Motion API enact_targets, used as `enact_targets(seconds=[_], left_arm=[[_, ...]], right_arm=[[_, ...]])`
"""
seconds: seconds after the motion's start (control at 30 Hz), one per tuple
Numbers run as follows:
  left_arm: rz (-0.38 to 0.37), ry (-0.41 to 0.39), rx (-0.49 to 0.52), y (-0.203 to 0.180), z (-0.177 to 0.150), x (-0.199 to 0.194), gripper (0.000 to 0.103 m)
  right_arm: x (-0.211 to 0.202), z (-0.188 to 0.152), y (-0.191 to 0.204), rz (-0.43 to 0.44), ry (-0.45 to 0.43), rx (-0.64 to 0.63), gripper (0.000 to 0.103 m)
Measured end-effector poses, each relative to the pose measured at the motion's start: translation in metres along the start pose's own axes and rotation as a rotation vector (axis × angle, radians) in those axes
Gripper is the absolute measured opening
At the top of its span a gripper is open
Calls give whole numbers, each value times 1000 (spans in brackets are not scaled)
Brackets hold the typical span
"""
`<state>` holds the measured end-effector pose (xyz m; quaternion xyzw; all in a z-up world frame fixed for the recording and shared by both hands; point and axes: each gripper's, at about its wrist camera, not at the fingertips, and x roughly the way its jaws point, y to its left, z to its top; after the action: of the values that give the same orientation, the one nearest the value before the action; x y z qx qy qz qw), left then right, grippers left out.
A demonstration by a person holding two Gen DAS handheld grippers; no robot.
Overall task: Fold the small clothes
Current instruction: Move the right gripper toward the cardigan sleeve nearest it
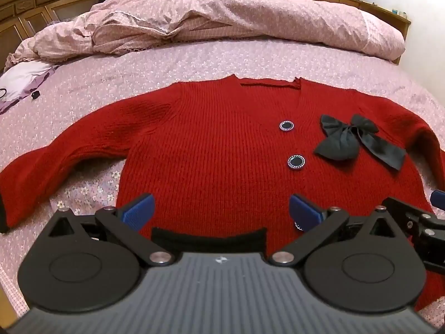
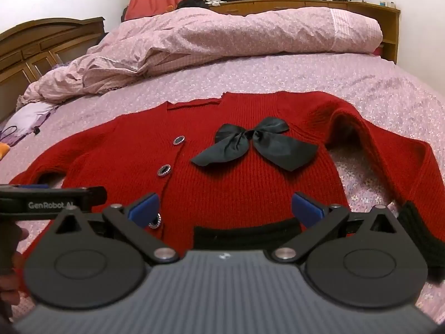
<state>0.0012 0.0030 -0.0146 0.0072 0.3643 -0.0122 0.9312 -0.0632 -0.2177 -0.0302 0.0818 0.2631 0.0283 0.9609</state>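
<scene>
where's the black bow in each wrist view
Left wrist view: black bow right of centre on the red cardigan, right of the two round buttons.
Right wrist view: bow near centre, right of the buttons.
Shared landmark: the upper round button.

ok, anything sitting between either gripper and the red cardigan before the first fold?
Nothing visible. The left gripper and right gripper both hang open right over the hem of the red cardigan, which lies flat on the bed. The black bow is part of the cardigan; the rumpled duvet lies well behind.
</scene>
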Motion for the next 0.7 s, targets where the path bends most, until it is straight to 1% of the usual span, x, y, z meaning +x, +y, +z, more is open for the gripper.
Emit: enact_targets(seconds=[0.7], left_arm=[[-2,18,-6,5,-1,-1,103]], right_arm=[[1,0,0,3,6,3,103]])
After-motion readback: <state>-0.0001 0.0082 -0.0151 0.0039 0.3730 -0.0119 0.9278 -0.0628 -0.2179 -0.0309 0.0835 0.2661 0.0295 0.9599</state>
